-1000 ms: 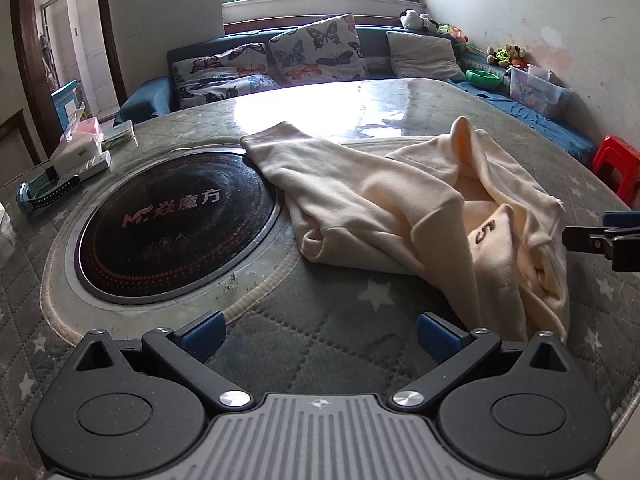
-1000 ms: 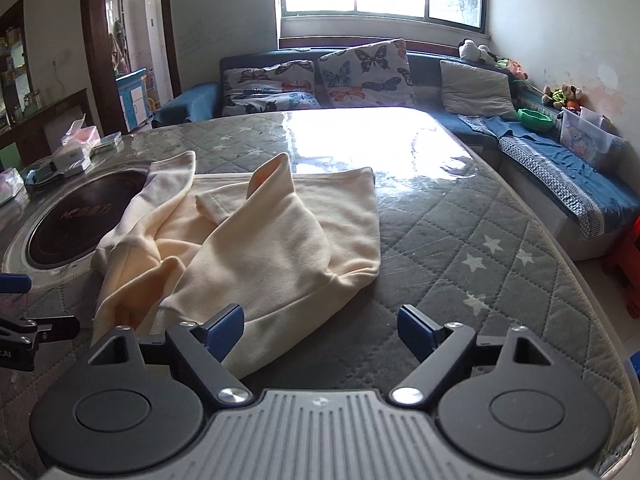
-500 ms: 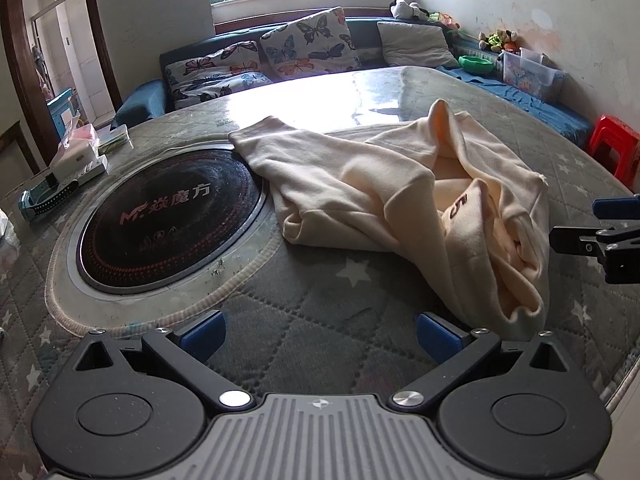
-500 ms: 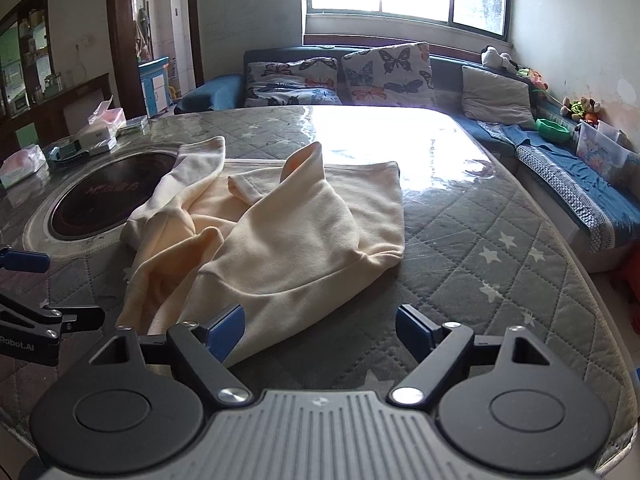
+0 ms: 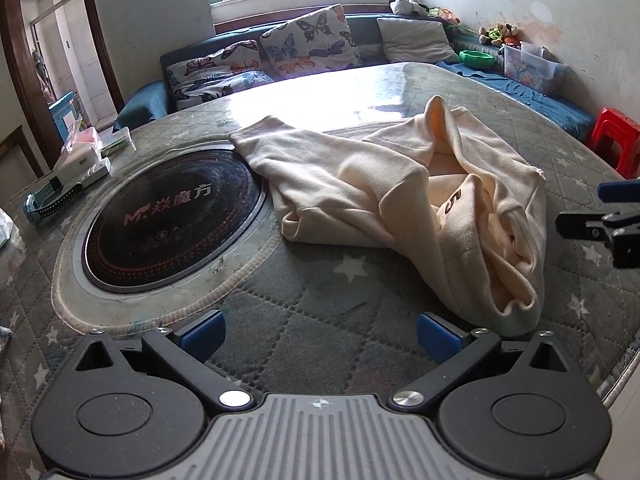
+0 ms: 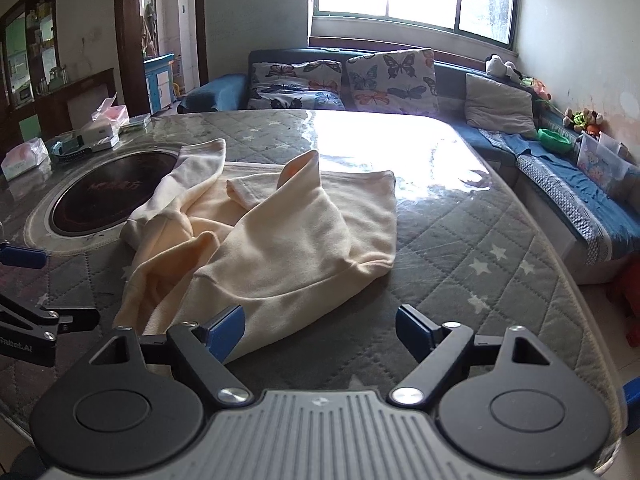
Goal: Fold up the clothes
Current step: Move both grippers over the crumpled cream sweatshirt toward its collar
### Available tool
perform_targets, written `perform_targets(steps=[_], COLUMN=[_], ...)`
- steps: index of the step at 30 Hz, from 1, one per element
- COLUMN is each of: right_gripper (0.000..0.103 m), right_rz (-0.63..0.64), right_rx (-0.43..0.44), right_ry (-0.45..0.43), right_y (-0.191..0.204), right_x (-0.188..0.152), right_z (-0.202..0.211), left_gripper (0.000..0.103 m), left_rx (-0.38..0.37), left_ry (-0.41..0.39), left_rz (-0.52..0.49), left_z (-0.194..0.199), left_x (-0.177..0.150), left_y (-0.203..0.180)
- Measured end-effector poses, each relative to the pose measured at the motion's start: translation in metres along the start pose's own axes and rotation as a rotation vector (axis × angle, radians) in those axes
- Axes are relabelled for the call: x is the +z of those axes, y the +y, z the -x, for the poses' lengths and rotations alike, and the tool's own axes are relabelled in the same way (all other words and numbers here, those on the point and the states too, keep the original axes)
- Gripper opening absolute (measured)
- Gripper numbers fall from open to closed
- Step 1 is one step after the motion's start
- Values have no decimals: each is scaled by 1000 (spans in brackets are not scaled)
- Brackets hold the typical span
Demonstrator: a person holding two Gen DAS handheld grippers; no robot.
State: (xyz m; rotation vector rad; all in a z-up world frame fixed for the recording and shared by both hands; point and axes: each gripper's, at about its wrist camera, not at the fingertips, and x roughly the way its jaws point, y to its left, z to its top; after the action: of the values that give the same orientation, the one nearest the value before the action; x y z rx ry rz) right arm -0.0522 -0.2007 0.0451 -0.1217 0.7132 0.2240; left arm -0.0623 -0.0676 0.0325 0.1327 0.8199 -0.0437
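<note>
A cream sweatshirt [image 5: 400,196] lies crumpled on the quilted grey table cover, one sleeve reaching toward the round cooktop; it also shows in the right wrist view [image 6: 280,236]. My left gripper [image 5: 318,334] is open and empty, hovering above the cover just short of the garment's near left edge. My right gripper [image 6: 320,330] is open and empty, its left finger over the garment's near hem. Each gripper shows at the edge of the other's view.
A round black cooktop [image 5: 168,216] is set into the table at left. Tissue boxes and small items [image 5: 76,164] sit at the far left edge. A sofa with butterfly cushions [image 6: 360,80] lies behind. A red stool [image 5: 614,140] stands at right.
Both grippers have drawn back and risen a little from the sweatshirt, so more of the table shows. The garment has not moved.
</note>
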Motion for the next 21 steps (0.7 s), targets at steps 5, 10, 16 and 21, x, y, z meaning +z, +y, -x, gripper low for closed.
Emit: perform_targets(steps=[5, 10, 16, 21], right_gripper=[84, 84, 84, 84], right_rz=[18, 27, 26, 33], right_rx=[2, 23, 42, 54], right_ry=[1, 22, 35, 41], right_y=[-6, -3, 3, 7], right_x=[2, -7, -13, -13], right_z=[4, 2, -2, -5], left_gripper=[103, 103, 103, 103], left_rx=[0, 1, 0, -3], left_ry=[0, 7, 17, 22], left_rz=[-6, -14, -20, -24], left_z=[1, 0, -2, -4], left_x=[1, 2, 1, 1], left_y=[-1, -4, -6, -7])
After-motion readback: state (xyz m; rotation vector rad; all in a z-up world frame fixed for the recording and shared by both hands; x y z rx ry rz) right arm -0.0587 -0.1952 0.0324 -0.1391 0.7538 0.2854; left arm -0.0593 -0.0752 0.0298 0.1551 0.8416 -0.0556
